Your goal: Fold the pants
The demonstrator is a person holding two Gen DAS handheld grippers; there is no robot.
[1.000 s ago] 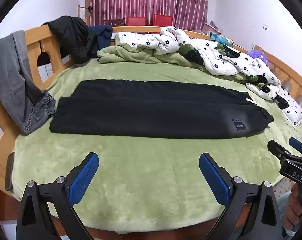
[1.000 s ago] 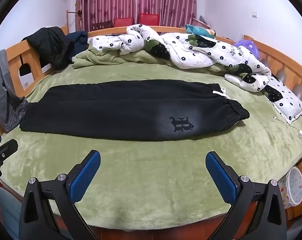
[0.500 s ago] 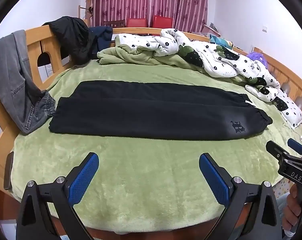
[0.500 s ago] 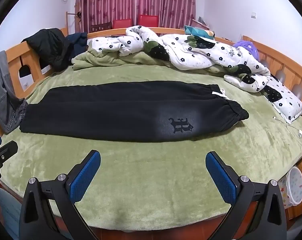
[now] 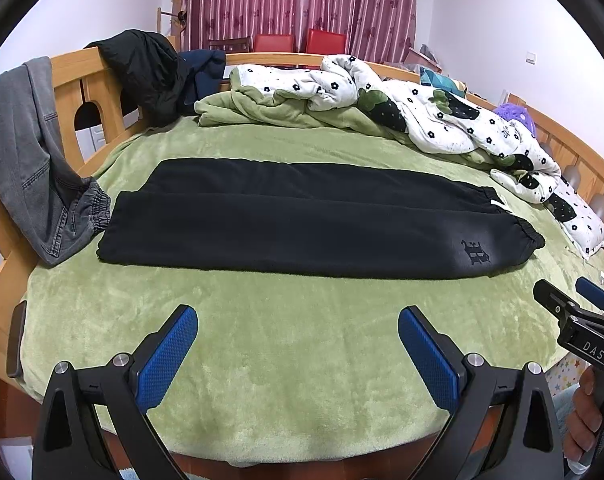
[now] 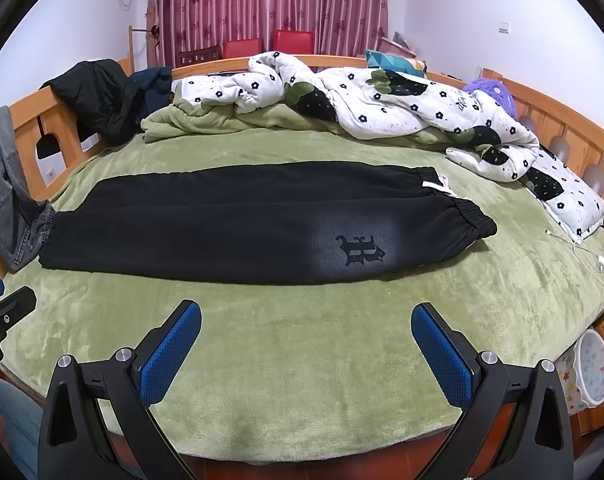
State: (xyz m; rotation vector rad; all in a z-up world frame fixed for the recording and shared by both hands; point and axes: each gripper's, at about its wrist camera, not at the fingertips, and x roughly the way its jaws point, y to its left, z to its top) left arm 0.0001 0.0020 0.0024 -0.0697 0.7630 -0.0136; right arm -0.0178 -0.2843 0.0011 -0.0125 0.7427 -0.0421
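Black pants (image 5: 302, 220) lie flat across the green bed, one leg folded onto the other, waistband with a white drawstring at the right, cuffs at the left. They also show in the right wrist view (image 6: 254, 224) with a dark logo near the waist. My left gripper (image 5: 298, 344) is open and empty, above the bed's near edge, well short of the pants. My right gripper (image 6: 306, 344) is open and empty, likewise short of the pants; it also shows at the right edge of the left wrist view (image 5: 574, 308).
A floral quilt and green blanket (image 6: 362, 108) are heaped at the back. Grey jeans (image 5: 26, 160) and a dark jacket (image 5: 142, 72) hang on the wooden bed rail at the left. A white charger cable (image 6: 590, 252) lies at the right. A small bin (image 6: 590, 364) stands beside the bed.
Both grippers have drawn back and risen slightly, so the pants look a little farther away. Both stay open. The pants have not moved.
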